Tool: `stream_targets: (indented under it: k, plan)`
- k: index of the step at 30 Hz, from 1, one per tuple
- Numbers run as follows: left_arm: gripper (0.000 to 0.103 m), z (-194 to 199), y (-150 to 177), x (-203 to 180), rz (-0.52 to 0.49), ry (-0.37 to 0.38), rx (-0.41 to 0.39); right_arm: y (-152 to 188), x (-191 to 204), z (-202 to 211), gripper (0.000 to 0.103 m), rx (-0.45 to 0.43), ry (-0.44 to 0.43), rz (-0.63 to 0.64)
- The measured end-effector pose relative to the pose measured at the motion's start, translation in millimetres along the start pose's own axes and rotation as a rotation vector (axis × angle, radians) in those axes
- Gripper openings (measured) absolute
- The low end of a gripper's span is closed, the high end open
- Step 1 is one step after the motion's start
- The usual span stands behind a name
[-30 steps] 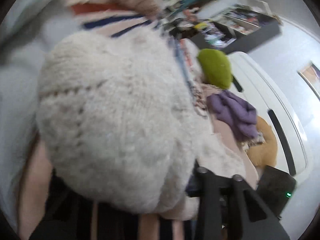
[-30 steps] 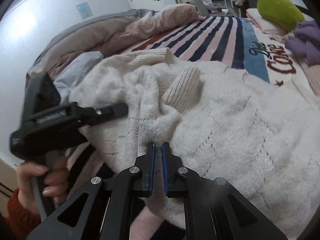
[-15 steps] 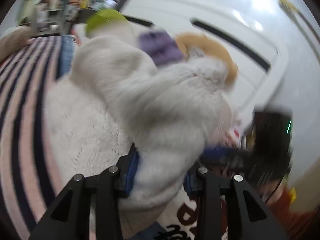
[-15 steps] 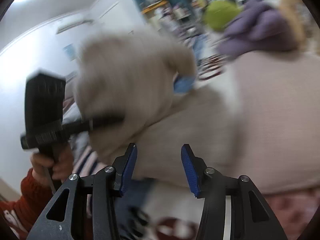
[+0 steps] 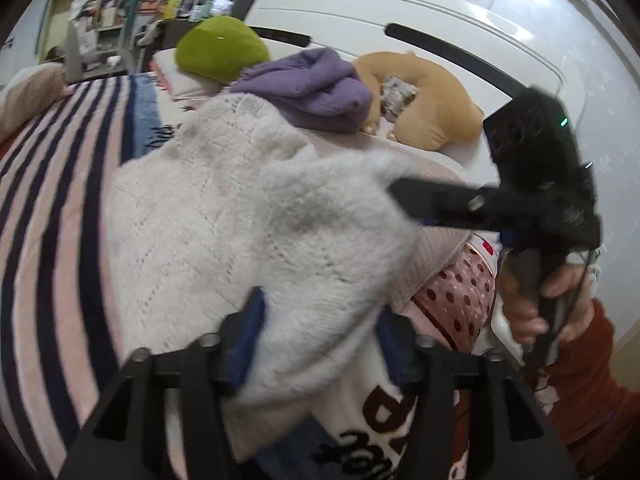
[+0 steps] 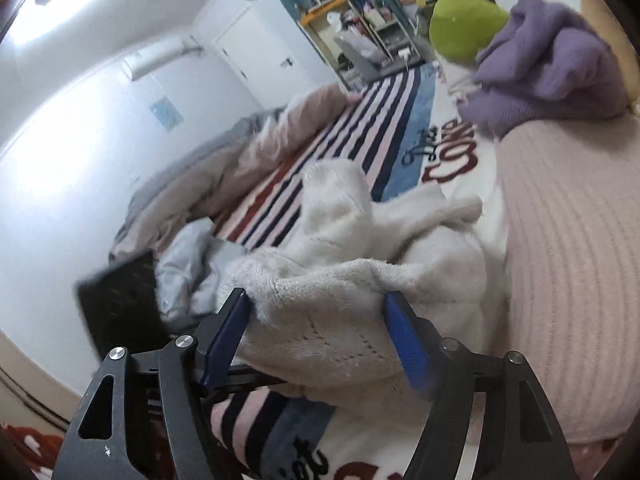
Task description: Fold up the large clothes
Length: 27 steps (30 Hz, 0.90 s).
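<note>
A cream knitted sweater (image 5: 224, 216) lies bunched on the striped bed blanket (image 5: 48, 208). My left gripper (image 5: 318, 316) is open, its jaws wide apart with a fold of the sweater draped between them. My right gripper (image 6: 316, 312) is also open, with sweater (image 6: 340, 280) edge lying between its blue pads (image 6: 404, 344). In the left wrist view the right gripper's fingers (image 5: 440, 200) touch the sweater's far edge. The left gripper's body (image 6: 120, 300) shows at the left of the right wrist view.
A purple knit (image 5: 316, 92), a green cushion (image 5: 220, 52) and a tan plush (image 5: 424, 100) sit by the white headboard (image 5: 400, 12). A pink ribbed garment (image 6: 572, 260) lies right of the sweater. A pink-grey duvet (image 6: 224, 160) and pale blue cloth (image 6: 184, 264) lie left.
Both grippers have opened from shut. Both swung round to face the headboard end, and the sweater bundle has come down onto the bed between them.
</note>
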<state>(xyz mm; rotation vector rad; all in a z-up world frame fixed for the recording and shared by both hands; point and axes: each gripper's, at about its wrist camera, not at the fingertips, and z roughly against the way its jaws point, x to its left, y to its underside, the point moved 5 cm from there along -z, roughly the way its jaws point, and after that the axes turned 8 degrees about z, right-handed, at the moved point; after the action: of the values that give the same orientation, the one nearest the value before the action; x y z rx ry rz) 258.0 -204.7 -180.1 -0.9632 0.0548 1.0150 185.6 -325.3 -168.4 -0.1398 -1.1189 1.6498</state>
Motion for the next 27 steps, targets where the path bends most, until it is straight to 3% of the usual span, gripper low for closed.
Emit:
stream_targets:
  k: [1, 2, 4, 7, 11, 14, 17, 19, 21, 25, 26, 27]
  plan:
    - [0.077, 15, 0, 2, 0.019, 0.025, -0.027, 1, -1, -4, 0.066, 0.007, 0.004, -0.003]
    - [0.084, 23, 0, 4, 0.030, 0.043, -0.047, 1, -5, -6, 0.066, 0.012, 0.014, -0.004]
    - [0.084, 47, 0, 11, 0.051, 0.064, -0.095, 3, -12, -11, 0.066, 0.022, 0.049, -0.010]
    - [0.084, 63, -1, 33, 0.071, -0.019, -0.131, 12, -19, -8, 0.066, 0.029, 0.048, -0.040]
    - [0.084, 50, 6, 71, 0.123, -0.168, -0.086, 19, -23, -3, 0.066, 0.059, 0.064, -0.039]
    - [0.084, 38, 12, 85, 0.146, -0.224, -0.062, 19, -18, 6, 0.067, 0.067, 0.075, -0.040]
    - [0.085, 32, 15, 91, 0.169, -0.210, -0.073, 3, -4, 16, 0.068, 0.046, 0.117, 0.018]
    - [0.086, 30, 15, 93, 0.169, -0.211, -0.076, -14, 7, 18, 0.080, 0.019, 0.121, 0.037]
    - [0.087, 30, 15, 92, 0.160, -0.216, -0.079, -24, 13, 13, 0.085, 0.013, 0.113, 0.045]
    - [0.088, 31, 16, 91, 0.162, -0.213, -0.081, -24, 24, -23, 0.085, 0.094, 0.123, 0.066]
    - [0.088, 31, 17, 90, 0.164, -0.213, -0.080, -21, 25, -29, 0.082, 0.117, 0.127, 0.068]
    - [0.088, 30, 18, 89, 0.167, -0.218, -0.077, -15, 28, -39, 0.061, 0.139, 0.150, 0.089]
